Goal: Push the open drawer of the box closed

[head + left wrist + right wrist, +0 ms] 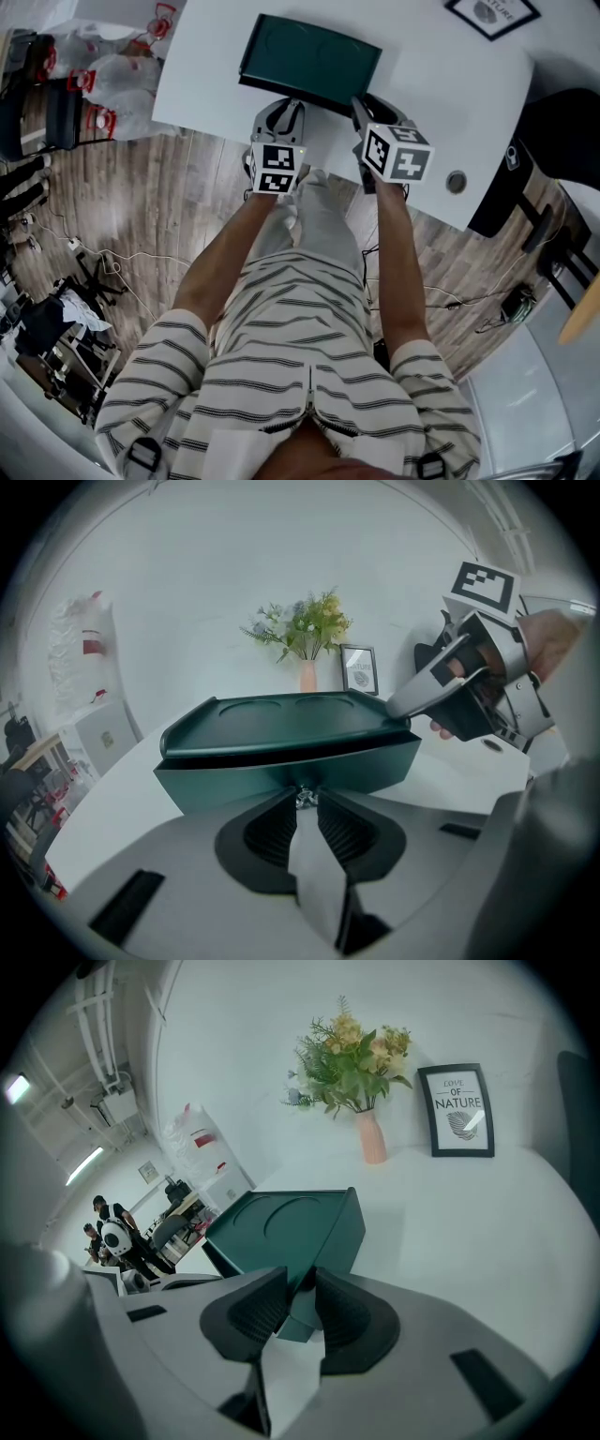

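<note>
A dark green box [309, 58] lies on the white table [441, 84], its drawer [281, 775] pulled out a little toward me. My left gripper [281, 105] meets the drawer front head-on. In the left gripper view its narrow jaws close on the small metal knob [302, 799] at their tips. My right gripper [361, 105] is at the box's near right corner and shows there in the left gripper view [405, 703]. In the right gripper view the jaws [298, 1293] stand slightly apart astride the corner of the drawer [292, 1314], with the box top [281, 1227] beyond.
A vase of flowers [372, 1133] and a framed print [457, 1110] stand at the table's far side. A black chair [534, 159] is at the right, and white bags [112, 84] lie on the wood floor to the left. People stand far off [112, 1237].
</note>
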{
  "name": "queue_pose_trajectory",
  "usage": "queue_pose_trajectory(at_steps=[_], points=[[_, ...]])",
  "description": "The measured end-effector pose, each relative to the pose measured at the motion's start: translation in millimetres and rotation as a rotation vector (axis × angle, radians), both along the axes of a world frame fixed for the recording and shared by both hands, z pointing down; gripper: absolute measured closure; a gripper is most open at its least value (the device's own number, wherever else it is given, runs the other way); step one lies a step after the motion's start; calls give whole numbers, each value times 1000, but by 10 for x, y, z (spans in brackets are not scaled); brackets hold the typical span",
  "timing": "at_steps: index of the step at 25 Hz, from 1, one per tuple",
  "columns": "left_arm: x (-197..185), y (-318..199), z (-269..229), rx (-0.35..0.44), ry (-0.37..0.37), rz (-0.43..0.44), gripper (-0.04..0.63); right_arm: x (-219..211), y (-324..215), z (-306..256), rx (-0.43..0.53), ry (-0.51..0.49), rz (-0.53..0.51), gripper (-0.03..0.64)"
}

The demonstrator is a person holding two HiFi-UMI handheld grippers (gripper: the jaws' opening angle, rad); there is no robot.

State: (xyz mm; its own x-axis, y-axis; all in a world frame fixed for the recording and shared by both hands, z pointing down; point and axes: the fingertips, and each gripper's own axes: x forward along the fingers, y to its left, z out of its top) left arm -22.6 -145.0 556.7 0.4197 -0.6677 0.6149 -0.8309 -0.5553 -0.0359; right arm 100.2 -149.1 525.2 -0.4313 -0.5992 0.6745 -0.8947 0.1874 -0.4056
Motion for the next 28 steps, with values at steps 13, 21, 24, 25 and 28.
queue_pose_trajectory(at_steps=[13,21,24,25,28], points=[[35,-104,8,-8,13,-9,526,-11,1,4,-5,-6,-3,509],[46,-163,6,-4,8,-7,526,-24,-4,0,-10,-15,-9,509],[49,-183,8,-13,18,-16,526,-25,-8,3,-10,-21,-9,509],[53,-185,9,-16,21,-20,526,-23,-6,4,-10,-23,-9,509],[59,-186,13,-14,23,-28,526,-19,-5,9,-12,-21,-12,509]])
